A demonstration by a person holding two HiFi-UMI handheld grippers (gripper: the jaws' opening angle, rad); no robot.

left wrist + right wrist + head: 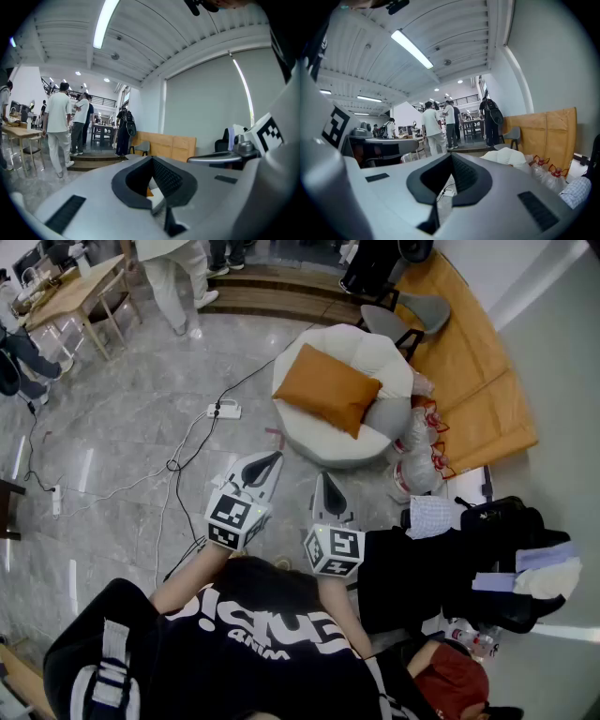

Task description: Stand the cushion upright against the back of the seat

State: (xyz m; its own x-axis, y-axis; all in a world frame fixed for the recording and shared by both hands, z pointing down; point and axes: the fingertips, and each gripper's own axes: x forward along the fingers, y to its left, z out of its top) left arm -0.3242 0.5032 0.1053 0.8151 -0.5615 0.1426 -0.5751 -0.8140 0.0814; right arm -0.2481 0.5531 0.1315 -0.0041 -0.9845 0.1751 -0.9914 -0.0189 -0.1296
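In the head view an orange cushion [326,387] lies across a round white seat [323,448], its far corner near the puffy backrest [380,354]. Both grippers hover over the floor short of the seat, pointing toward it. My left gripper [271,461] is shut and holds nothing. My right gripper [322,484] is shut too, and empty. In the left gripper view a sliver of the orange cushion [149,191] shows through the gap of the left gripper [152,162]. The right gripper view has the white seat [508,158] to the right of the right gripper [451,160].
A white power strip [223,411] and black cables lie on the floor left of the seat. Plastic bags with bottles [419,442] stand at the seat's right. A grey chair [412,310], a wood panel [473,371] and a black bag [502,545] are at right. People stand at the back.
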